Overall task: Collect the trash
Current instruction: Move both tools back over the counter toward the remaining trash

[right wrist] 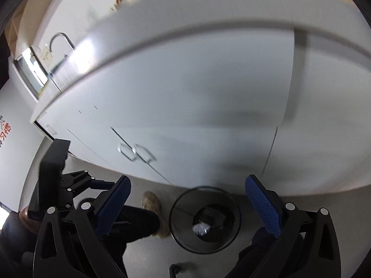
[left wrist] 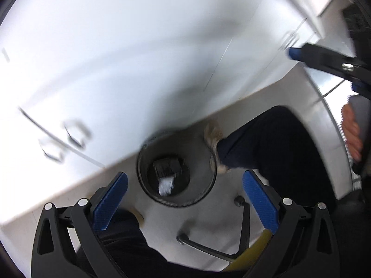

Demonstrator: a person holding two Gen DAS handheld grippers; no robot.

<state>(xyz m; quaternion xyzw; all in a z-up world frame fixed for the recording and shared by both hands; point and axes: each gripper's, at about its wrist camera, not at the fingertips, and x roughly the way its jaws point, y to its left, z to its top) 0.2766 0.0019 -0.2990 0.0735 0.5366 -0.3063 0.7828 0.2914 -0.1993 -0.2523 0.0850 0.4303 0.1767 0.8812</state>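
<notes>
A round black mesh waste bin [left wrist: 177, 169] stands on the floor in front of white cabinets. It also shows in the right wrist view [right wrist: 205, 217]. Inside lie a crumpled white piece of trash [left wrist: 165, 185] [right wrist: 201, 228] and a dark boxy item [left wrist: 167, 164] [right wrist: 212, 215]. My left gripper [left wrist: 185, 199] is open and empty, held high above the bin. My right gripper [right wrist: 187, 208] is open and empty, also above the bin. The right gripper shows at the right edge of the left wrist view [left wrist: 324, 58].
White cabinet doors [right wrist: 185, 104] with metal handles [right wrist: 135, 153] rise behind the bin. The person's dark-trousered legs and tan shoes [left wrist: 214, 139] [right wrist: 153, 206] flank the bin. A chair base with castors [left wrist: 238, 227] stands near. A counter with a faucet [right wrist: 62, 39] is above left.
</notes>
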